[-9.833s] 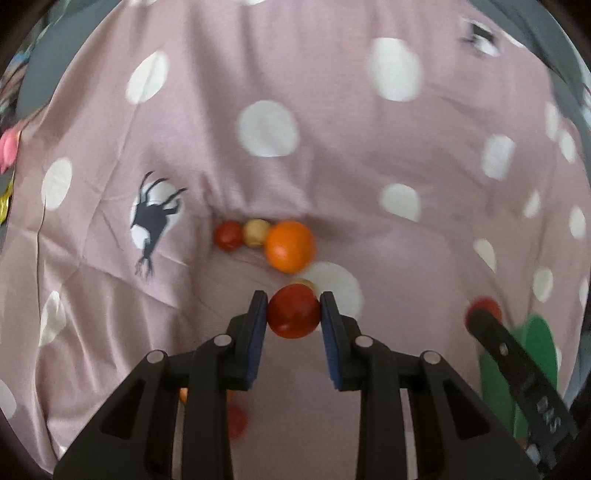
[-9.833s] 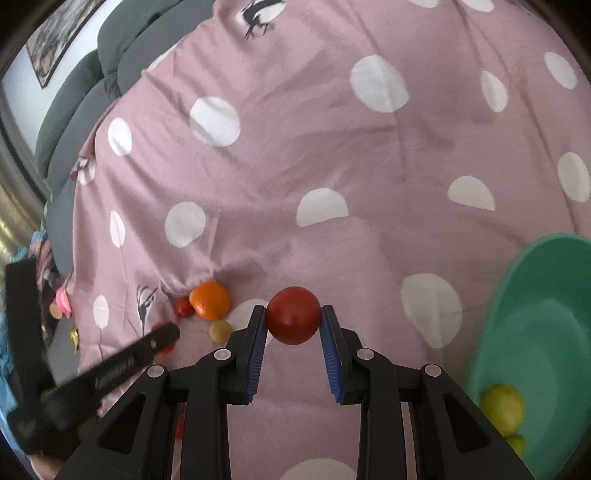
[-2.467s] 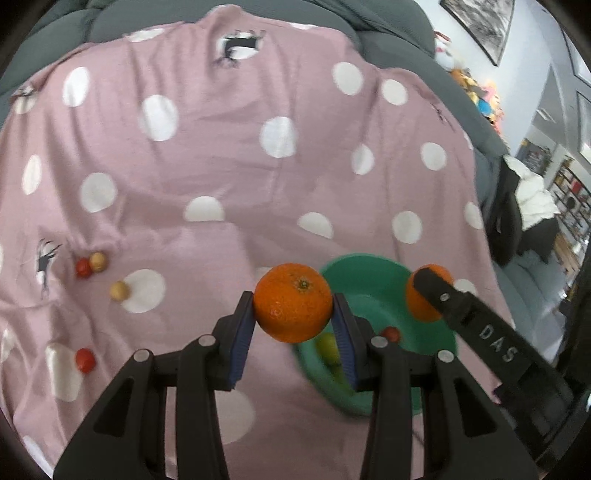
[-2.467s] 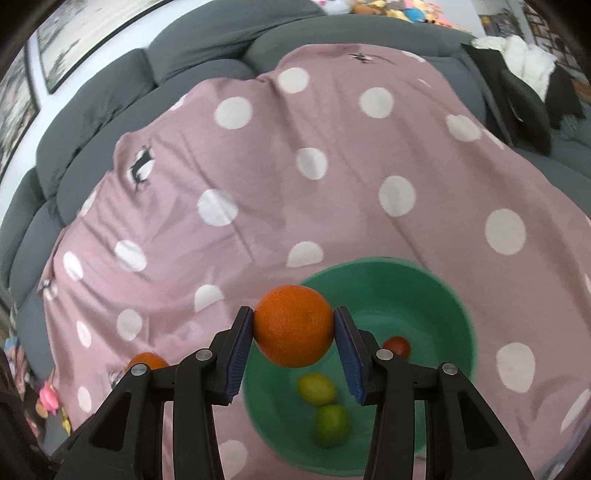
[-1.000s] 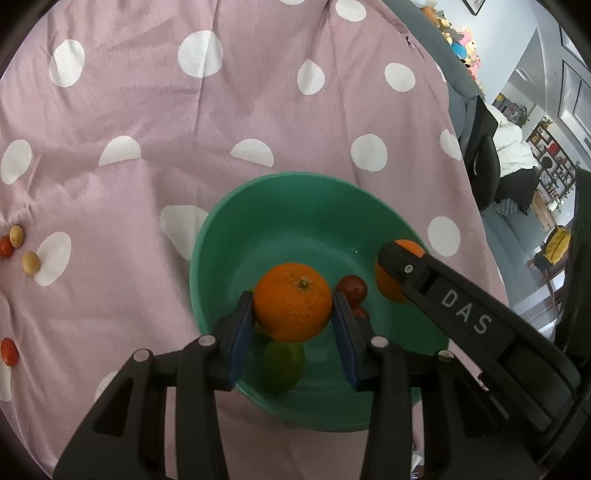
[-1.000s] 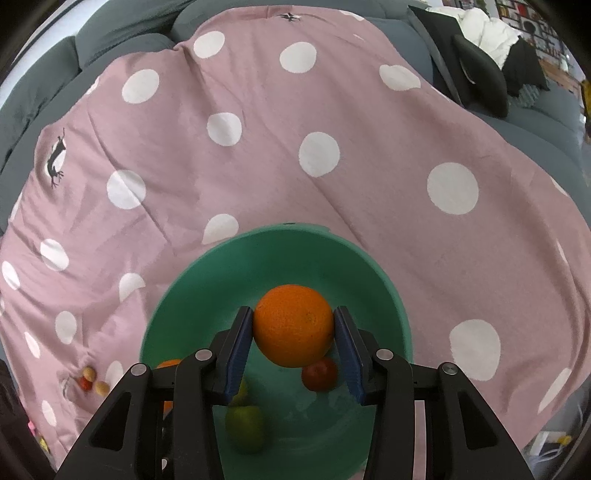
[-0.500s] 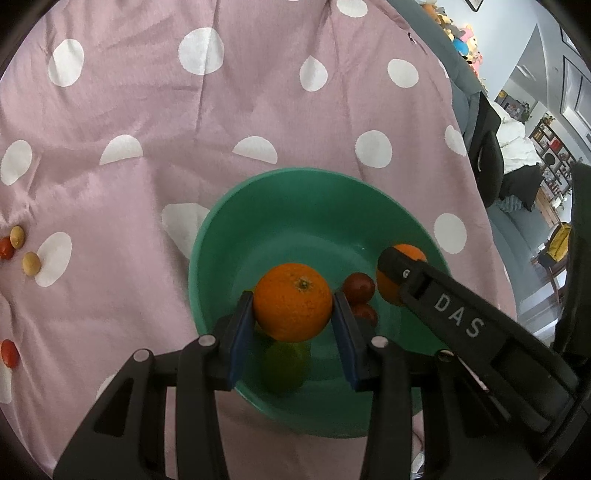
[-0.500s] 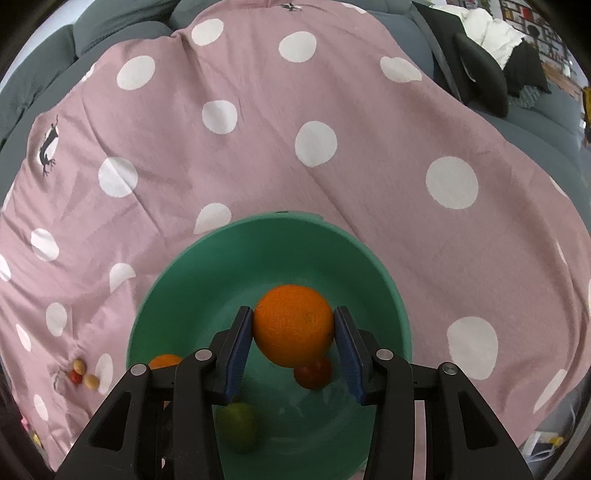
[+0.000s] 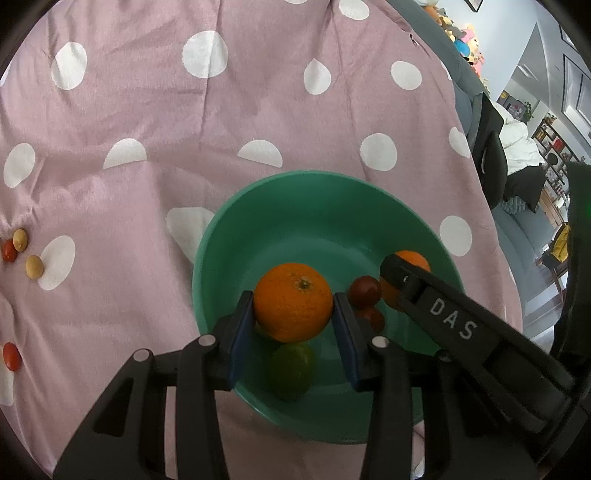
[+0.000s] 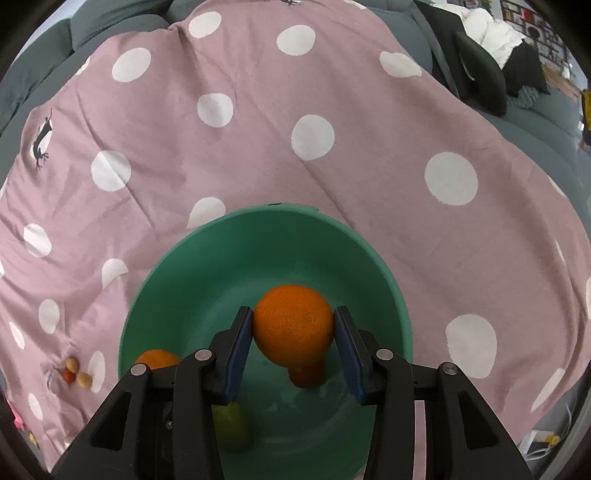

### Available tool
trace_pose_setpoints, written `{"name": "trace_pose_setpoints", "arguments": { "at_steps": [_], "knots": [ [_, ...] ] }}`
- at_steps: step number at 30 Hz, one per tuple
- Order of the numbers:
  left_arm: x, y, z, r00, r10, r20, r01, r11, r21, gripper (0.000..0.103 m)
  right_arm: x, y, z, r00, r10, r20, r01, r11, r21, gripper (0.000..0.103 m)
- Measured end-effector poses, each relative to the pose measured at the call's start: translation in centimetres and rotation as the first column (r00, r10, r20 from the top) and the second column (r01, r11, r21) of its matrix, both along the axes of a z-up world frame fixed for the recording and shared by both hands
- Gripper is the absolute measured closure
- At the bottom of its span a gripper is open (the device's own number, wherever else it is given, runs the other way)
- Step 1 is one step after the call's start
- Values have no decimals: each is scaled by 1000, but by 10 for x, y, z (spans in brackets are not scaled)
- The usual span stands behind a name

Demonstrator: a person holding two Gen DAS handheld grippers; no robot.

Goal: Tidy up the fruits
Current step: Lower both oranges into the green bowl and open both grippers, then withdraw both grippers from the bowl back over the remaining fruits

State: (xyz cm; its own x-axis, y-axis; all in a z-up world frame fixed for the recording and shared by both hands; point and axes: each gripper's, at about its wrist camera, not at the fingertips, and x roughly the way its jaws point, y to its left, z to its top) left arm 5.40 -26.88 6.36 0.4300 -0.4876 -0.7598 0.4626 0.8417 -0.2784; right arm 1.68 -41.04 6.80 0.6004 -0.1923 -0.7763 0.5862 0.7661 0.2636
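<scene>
My left hand-held gripper (image 9: 293,315) and right hand-held gripper (image 10: 293,338) each clamp an orange (image 9: 293,302) over the green bowl (image 9: 258,206). Only the left view shows both red fruits (image 9: 365,290) in the bowl; only the right shows the far sofa (image 10: 110,18).

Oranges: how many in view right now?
2. One orange is clamped in the left gripper over the green bowl; the second orange is clamped in the right gripper, also over the bowl. More could sit hidden under the grippers.
</scene>
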Motion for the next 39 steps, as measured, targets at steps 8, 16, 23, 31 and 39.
{"name": "trace_pose_setpoints", "arguments": {
  "at_steps": [8, 16, 23, 31, 39],
  "knots": [
    [0, 0, 0, 1000, 0, 1, 0, 1000, 2, 61, 1, 1, 0, 1000, -1, -8, 1, 1000, -11, 57],
    [0, 0, 1, 1000, -3, 1, 3, 1000, 4, 61, 1, 2, 0, 1000, 0, -16, -1, 1000, -17, 57],
    [-1, -1, 1, 1000, -18, -5, 18, 1000, 2, 61, 1, 1, -1, 1000, 1, -21, -2, 1000, -18, 57],
    [-11, 1, 15, 999, -35, 16, 35, 999, 20, 46, -3, -2, -1, 1000, -4, -15, 4, 1000, -13, 56],
    [-21, 31, 40, 997, 26, 67, -25, 1000, -11, 25, -15, 5, 19, 995, -1, 96, 6, 999, -52, 46]
  ]
}}
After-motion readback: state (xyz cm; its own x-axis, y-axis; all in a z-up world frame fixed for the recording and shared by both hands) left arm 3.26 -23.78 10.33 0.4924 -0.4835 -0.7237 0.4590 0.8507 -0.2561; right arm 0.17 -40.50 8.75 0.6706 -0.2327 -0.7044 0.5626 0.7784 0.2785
